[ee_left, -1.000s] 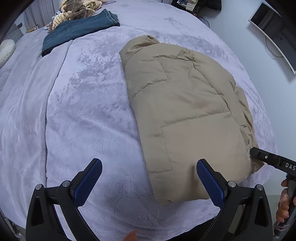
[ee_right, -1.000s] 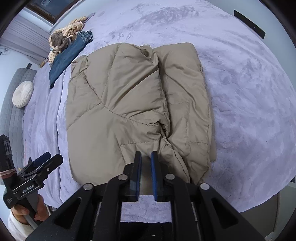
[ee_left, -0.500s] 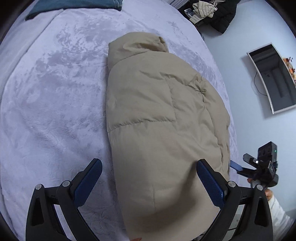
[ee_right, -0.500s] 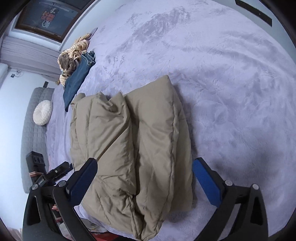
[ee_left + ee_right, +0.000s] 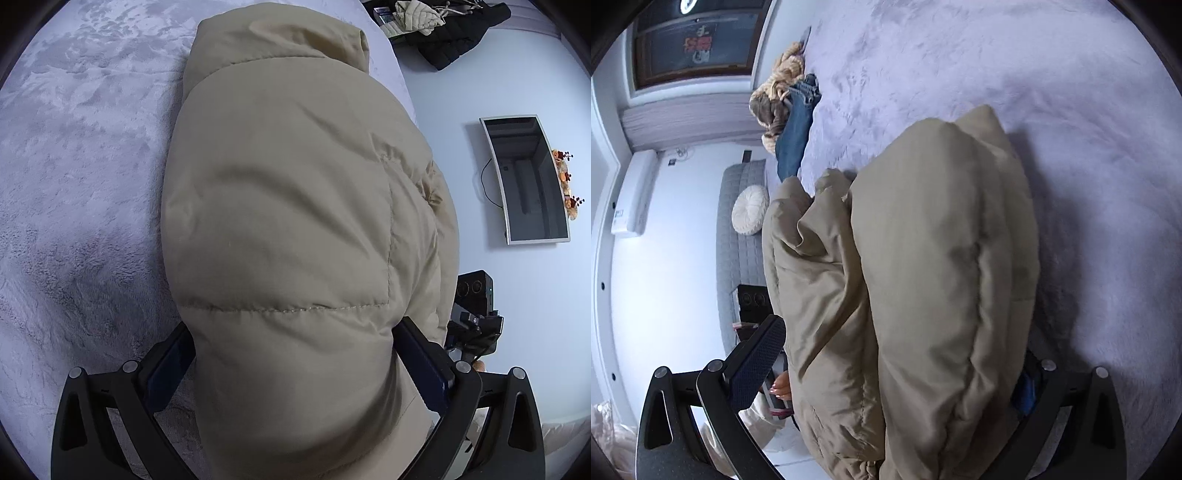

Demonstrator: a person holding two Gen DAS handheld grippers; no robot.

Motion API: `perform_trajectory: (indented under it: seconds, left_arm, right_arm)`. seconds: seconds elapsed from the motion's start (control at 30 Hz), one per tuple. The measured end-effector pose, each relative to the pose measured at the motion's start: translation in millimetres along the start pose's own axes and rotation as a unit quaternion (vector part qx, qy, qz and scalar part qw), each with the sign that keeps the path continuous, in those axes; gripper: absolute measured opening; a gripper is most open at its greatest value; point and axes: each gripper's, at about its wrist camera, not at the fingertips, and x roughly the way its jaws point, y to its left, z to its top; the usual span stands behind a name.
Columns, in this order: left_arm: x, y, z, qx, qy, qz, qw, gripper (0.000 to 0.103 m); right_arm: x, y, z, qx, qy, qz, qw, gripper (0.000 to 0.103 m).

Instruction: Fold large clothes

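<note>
A folded tan puffer jacket (image 5: 288, 221) lies on the lilac plush bed cover (image 5: 74, 166). My left gripper (image 5: 295, 362) is wide open, its jaws straddling the jacket's near end, one blue pad on each side. In the right wrist view the jacket (image 5: 923, 277) bulges up between the jaws of my right gripper (image 5: 894, 373), which is also wide open around its edge. The right pad (image 5: 1027, 391) is mostly hidden behind the fabric. The right gripper's body also shows at the jacket's right side in the left wrist view (image 5: 476, 314).
Folded blue jeans (image 5: 798, 129) and a tan knitted item (image 5: 779, 88) lie at the far side of the bed. A grey sofa (image 5: 738, 236) with a round white cushion (image 5: 750, 208) stands beyond the bed. A mirror (image 5: 528, 181) and dark clothes (image 5: 450, 37) are on the floor side.
Both grippers have pushed in low over the jacket's near edge, so it now sits between their jaws. The right gripper opened from shut a second ago.
</note>
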Motion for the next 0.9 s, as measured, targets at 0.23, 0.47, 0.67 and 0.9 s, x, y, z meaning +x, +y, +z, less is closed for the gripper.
perform_trajectory:
  seconds: [0.23, 0.47, 0.67, 0.9]
  left_arm:
    - [21, -4, 10, 0.0, -0.008, -0.004, 1.0, 0.102]
    - [-5, -31, 17, 0.041, -0.012, -0.02, 0.9989, 0.069]
    - [-57, -44, 41, 0.074, -0.043, -0.033, 0.9958, 0.068]
    - [-133, -18, 93, 0.083, -0.111, 0.001, 0.9903, 0.068]
  right_arm:
    - [33, -2, 20, 0.015, 0.034, -0.035, 0.999, 0.103]
    - [22, 23, 11, 0.044, -0.016, -0.027, 0.999, 0.057]
    - [37, 99, 15, -0.007, -0.037, -0.013, 0.999, 0.039]
    - [108, 182, 56, -0.066, -0.029, 0.028, 0.997, 0.039]
